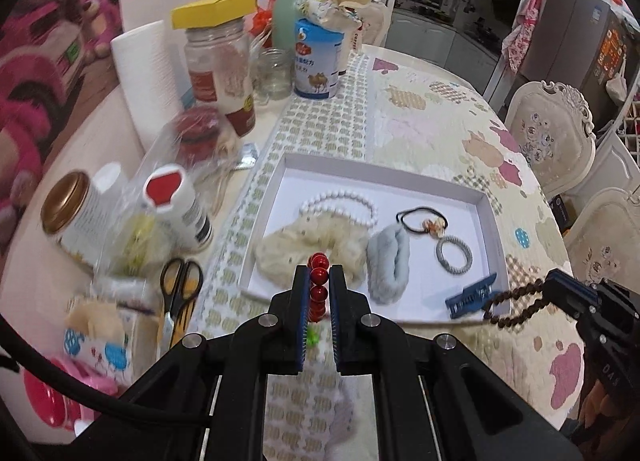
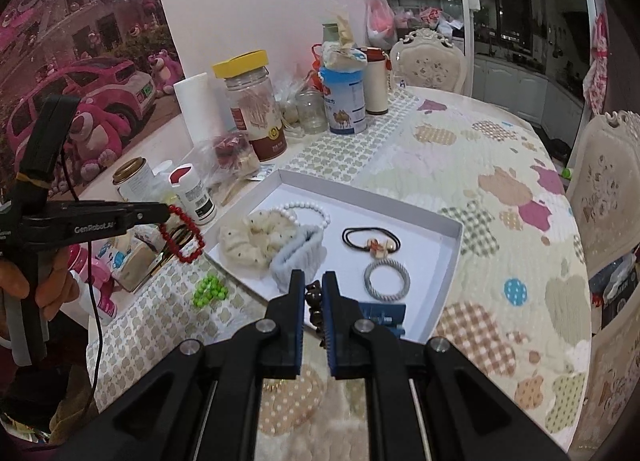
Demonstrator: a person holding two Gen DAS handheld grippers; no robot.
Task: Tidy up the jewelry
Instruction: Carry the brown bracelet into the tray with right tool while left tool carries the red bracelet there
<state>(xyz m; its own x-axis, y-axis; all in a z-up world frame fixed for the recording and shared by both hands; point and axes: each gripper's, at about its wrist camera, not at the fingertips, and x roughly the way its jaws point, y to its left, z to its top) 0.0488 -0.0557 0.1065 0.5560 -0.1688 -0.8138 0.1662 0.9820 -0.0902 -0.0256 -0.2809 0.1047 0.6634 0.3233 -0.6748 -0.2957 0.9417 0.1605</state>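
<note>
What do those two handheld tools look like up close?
Both are matte black plastic frames with round silver bolts. The left gripper and right gripper each have two flat black fingers lined with ribbed blue pads. From the side, the left one shows white "GenRobot" lettering, a thin black cable hanging down, and a rubber band round its upright post. The right bears embossed letters.

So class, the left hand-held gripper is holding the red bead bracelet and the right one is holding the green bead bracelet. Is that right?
Not quite. The left hand-held gripper does hold the red bead bracelet, but the right hand-held gripper holds a dark brown bead bracelet, as the left wrist view shows. The green beads lie on the tablecloth.
</note>
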